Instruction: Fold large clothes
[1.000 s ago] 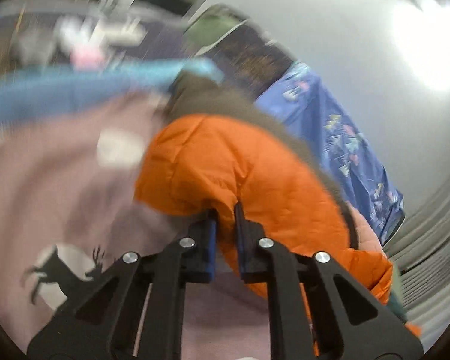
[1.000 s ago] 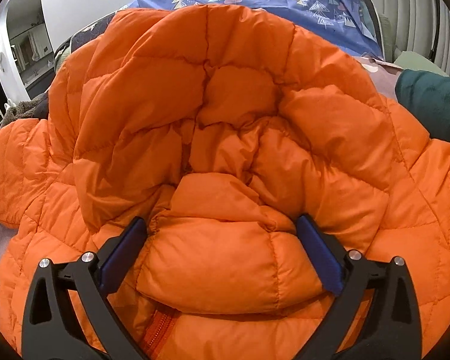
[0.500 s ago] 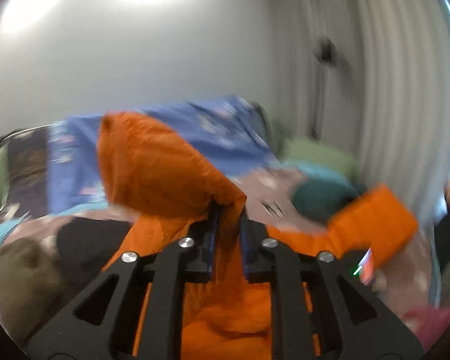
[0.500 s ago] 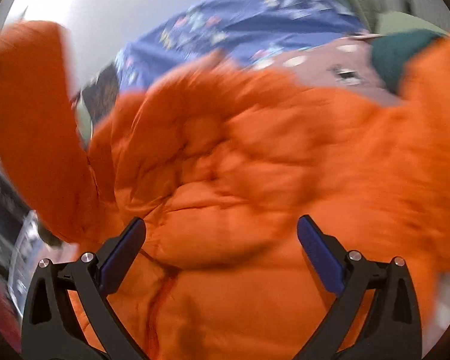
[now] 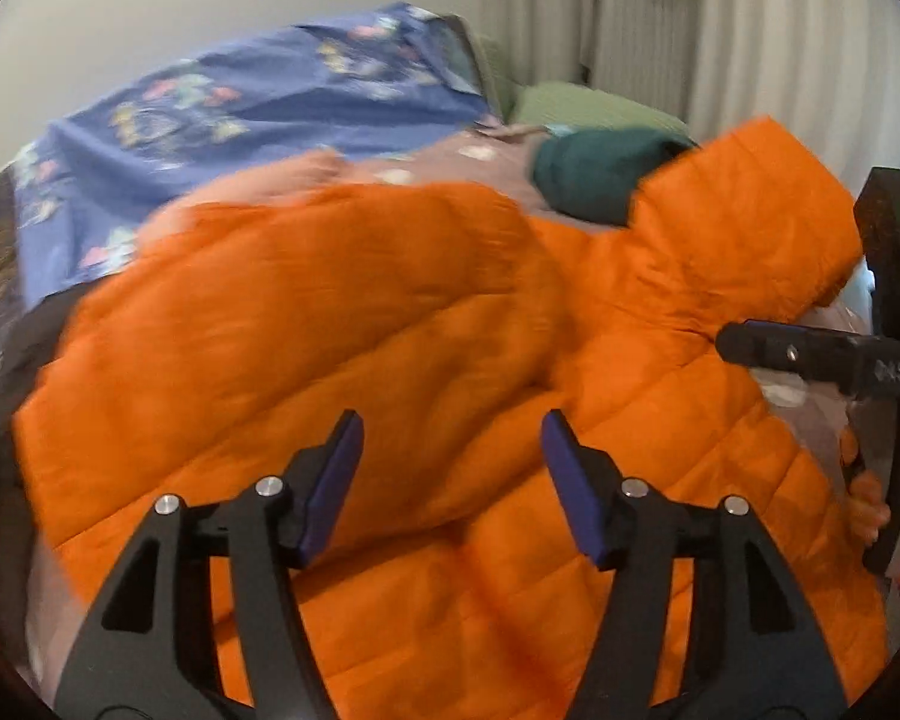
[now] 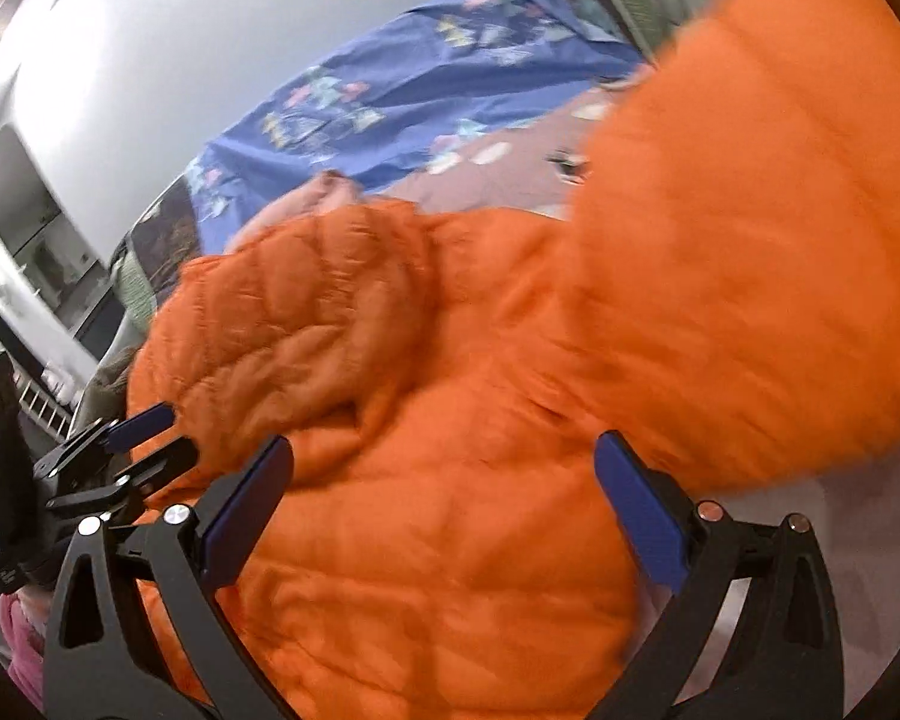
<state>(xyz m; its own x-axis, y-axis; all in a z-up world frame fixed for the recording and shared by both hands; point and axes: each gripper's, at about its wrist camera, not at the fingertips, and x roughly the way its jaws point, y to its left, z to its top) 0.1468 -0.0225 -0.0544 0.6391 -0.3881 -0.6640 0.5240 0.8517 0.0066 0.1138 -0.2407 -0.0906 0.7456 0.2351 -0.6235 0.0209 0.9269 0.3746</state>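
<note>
So left wrist view: the left gripper [image 5: 450, 480] has just been opening, nothing between its jaws now, and the orange puffer jacket [image 5: 390, 324] is lying across the bed at 12 o'clock. Right wrist view: the right gripper [image 6: 444, 516] is hanging wide open over the jacket, sleeve [image 6: 750, 228] flopping at 2 o'clock. It's looking light, squishy and slippery, so I'm guessing cuffs or hem are the spots to pinch.

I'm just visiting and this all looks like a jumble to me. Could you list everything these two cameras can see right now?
puffy jacket: one, orange, spread across the bed in front of both grippers
patterned cover: one, blue, at the far side of the bed by the wall
bedspread: one, mauve with pale spots, under the jacket
dark garment: one, teal, behind the jacket
pillow: one, green, near the curtain
curtain: one, pale, far right
left gripper: one, black with blue pads, jaws just opened, nothing pinched
right gripper: one, black with blue pads, open over the jacket
</note>
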